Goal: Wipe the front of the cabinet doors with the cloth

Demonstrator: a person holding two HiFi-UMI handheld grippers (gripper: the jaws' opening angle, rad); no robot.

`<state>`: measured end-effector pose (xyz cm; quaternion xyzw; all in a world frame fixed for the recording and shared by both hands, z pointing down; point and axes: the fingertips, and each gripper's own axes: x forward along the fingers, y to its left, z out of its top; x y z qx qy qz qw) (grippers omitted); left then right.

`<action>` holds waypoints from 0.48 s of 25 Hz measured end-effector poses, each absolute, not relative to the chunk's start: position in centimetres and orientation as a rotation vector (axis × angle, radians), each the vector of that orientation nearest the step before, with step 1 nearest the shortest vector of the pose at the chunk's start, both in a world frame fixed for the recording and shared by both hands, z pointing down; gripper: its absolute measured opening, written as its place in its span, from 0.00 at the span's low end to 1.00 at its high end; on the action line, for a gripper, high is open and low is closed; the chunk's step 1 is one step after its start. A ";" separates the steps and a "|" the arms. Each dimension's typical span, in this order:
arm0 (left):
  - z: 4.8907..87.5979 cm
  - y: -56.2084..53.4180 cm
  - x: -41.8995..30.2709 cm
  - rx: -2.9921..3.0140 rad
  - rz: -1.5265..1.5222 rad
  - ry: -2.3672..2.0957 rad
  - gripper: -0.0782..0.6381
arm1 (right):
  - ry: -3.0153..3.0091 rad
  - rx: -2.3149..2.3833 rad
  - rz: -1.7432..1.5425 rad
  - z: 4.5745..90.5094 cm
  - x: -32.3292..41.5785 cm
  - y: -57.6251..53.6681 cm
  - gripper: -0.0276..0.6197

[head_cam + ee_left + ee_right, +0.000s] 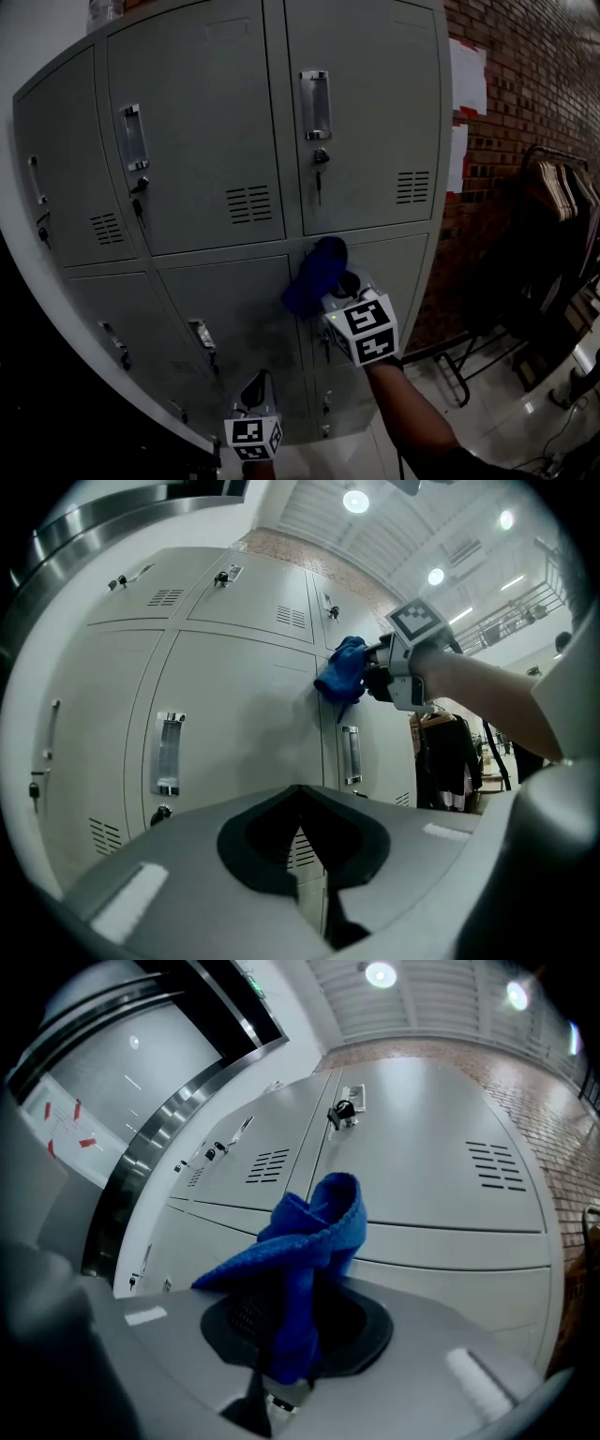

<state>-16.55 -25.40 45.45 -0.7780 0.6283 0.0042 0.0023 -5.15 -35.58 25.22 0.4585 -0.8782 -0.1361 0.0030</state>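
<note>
A grey metal locker cabinet [225, 122] with several doors fills the head view. My right gripper [339, 284] is shut on a bunched blue cloth [316, 274]. The cloth is pressed against the top of the lower doors, at the seam between the middle door and the right one. In the right gripper view the cloth [305, 1241] rises out of the shut jaws [298, 1290] toward the door. My left gripper [255, 392] hangs low in front of the bottom doors, shut and empty [300, 791]. From it I see the cloth [341, 675] and the right gripper [375, 675] up on the door.
Handles and locks with hanging keys [319, 178] stick out from the doors. A brick wall [534, 84] with white sheets [467, 75] stands to the right. A rack of clothes on hangers [555, 202] stands on the tiled floor beside it.
</note>
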 end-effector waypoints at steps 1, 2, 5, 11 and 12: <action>45.3 -25.5 -16.6 -2.444 0.009 1.971 0.13 | -2.758 1.439 -0.419 25.3 -4.9 -35.6 0.16; 45.3 -25.6 -16.6 -2.448 0.000 1.973 0.13 | -2.760 1.440 -0.412 25.3 -4.7 -35.7 0.16; 45.0 -26.2 -16.9 -2.456 -0.017 1.992 0.13 | -2.749 1.451 -0.401 25.5 -3.4 -36.0 0.15; 43.4 -27.9 -16.6 -2.438 -0.032 1.971 0.13 | -2.711 1.518 -0.370 26.3 0.5 -36.8 0.15; 43.0 -28.2 -16.4 -2.435 -0.031 1.964 0.13 | -2.701 1.533 -0.365 26.5 1.3 -37.0 0.15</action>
